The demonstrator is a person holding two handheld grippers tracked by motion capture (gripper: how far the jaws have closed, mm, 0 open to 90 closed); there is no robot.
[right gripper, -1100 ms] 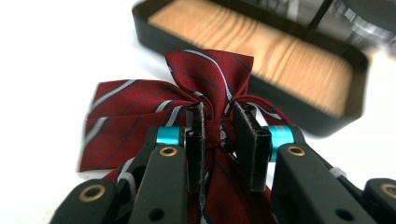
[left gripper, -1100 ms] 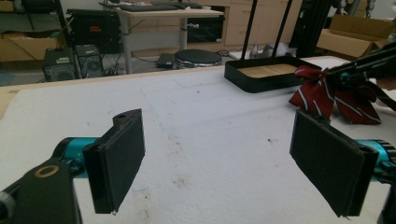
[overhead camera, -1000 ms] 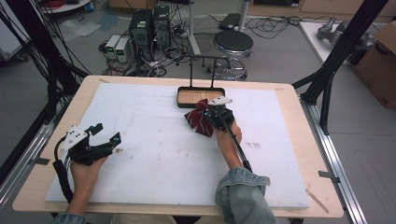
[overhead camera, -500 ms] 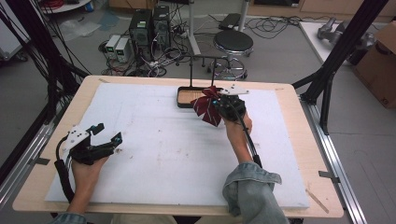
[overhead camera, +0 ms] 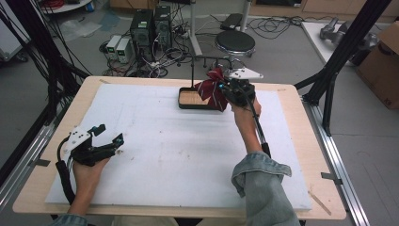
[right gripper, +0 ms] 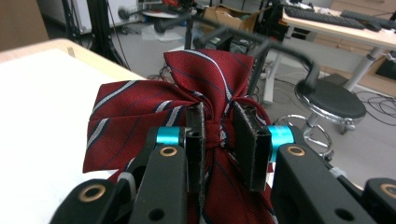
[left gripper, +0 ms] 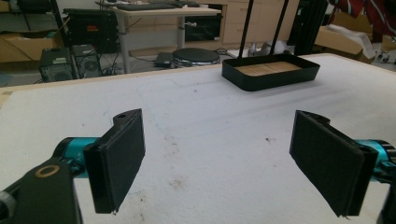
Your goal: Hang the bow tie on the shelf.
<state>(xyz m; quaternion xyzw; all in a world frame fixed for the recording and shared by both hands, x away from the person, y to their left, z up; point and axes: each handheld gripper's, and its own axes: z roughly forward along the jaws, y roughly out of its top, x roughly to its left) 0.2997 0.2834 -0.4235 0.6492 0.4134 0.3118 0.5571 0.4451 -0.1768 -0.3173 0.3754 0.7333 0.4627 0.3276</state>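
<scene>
Right hand-held gripper upper centre of frame, clenched on a red striped bow tie above the black tray, left hand-held gripper lower left, released, resting on the table

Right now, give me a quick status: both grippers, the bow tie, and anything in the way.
Right gripper shut on the red striped bow tie, held above the black tray. Left gripper open, low over the white mat. Black rack bar close behind the bow tie.
</scene>
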